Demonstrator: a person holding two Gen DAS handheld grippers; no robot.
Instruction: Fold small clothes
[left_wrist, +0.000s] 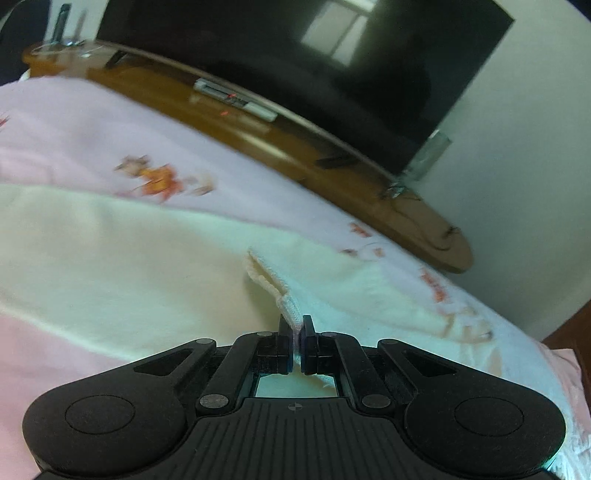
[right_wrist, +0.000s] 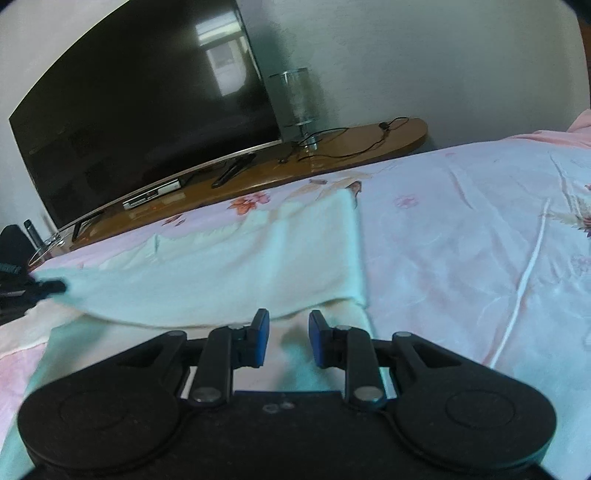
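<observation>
A pale cream garment (left_wrist: 122, 254) lies spread on the pink flowered bedsheet (left_wrist: 92, 122). My left gripper (left_wrist: 295, 325) is shut on the garment's ribbed hem, which stands up between the pads. In the right wrist view the same garment (right_wrist: 236, 266) lies partly folded, its near edge just ahead of my right gripper (right_wrist: 288, 325), which is open and empty just above the cloth. The left gripper (right_wrist: 51, 286) shows at that view's left edge, holding a corner of the garment.
A wooden TV bench (right_wrist: 332, 155) runs along the far side of the bed, with a large dark TV (right_wrist: 140, 103), a glass lamp base (right_wrist: 295, 99), cables and a set-top box (right_wrist: 155, 194). A white cord (right_wrist: 528, 273) lies on the sheet to the right.
</observation>
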